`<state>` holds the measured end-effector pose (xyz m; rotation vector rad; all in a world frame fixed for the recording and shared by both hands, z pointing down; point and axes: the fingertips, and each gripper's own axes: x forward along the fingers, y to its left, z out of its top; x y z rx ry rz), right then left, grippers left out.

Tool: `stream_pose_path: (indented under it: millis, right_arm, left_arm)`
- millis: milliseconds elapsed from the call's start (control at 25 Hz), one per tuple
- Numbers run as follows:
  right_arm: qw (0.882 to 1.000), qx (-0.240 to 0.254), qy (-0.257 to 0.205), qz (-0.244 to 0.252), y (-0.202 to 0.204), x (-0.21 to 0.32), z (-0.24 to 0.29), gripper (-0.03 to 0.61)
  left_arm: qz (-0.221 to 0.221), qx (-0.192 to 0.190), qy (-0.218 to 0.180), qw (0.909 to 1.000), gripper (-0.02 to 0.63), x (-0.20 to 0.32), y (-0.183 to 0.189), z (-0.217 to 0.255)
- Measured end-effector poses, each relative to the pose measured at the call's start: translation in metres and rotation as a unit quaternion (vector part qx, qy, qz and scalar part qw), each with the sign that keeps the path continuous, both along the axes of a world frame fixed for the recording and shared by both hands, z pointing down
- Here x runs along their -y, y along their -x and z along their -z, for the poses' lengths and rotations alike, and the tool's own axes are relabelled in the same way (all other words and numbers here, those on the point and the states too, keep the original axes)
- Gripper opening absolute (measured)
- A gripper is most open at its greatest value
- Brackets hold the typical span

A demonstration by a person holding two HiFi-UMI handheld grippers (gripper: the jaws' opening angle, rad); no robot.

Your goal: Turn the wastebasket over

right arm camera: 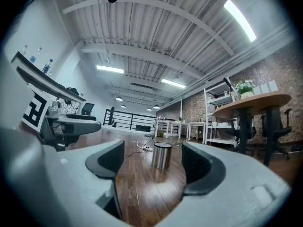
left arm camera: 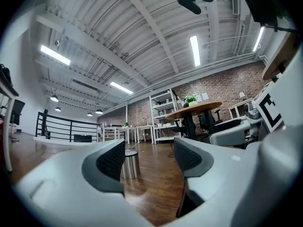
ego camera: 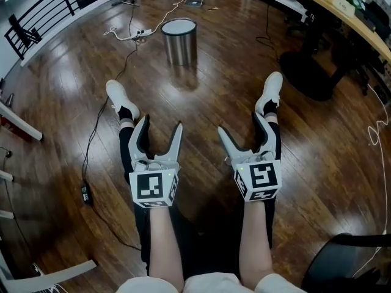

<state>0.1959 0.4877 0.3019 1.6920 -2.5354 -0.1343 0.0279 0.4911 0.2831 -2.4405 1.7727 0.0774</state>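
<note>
Head view: wastebasket (ego camera: 179, 41) stands upright on the wood floor (ego camera: 208, 96), mouth apparently upward, well ahead of left gripper (ego camera: 160, 124) and right gripper (ego camera: 240, 126).
Left gripper view: jaws spread wide, nothing between them.
Right gripper view: jaws spread wide, empty; wastebasket distant through the gap.

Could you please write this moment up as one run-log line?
left gripper: open, empty | right gripper: open, empty | wastebasket: upright, untouched, not yet turned over
</note>
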Motion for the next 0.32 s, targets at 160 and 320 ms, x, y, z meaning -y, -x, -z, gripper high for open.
stream_pose_path:
  millis: [160,320]
  right_arm:
    - [1.000,0.006,0.007,-0.001,-0.001,-0.003,-0.007,0.362]
    - [1.000,0.007,0.010,0.003,0.012,-0.003,-0.003,0.361]
  left_arm:
    - [0.007,0.006,-0.001,1.0000,0.334,-0.004,0.001,-0.004]
    - [0.018,-0.001,0.004,0.9998,0.334,-0.001,0.021,-0.007]
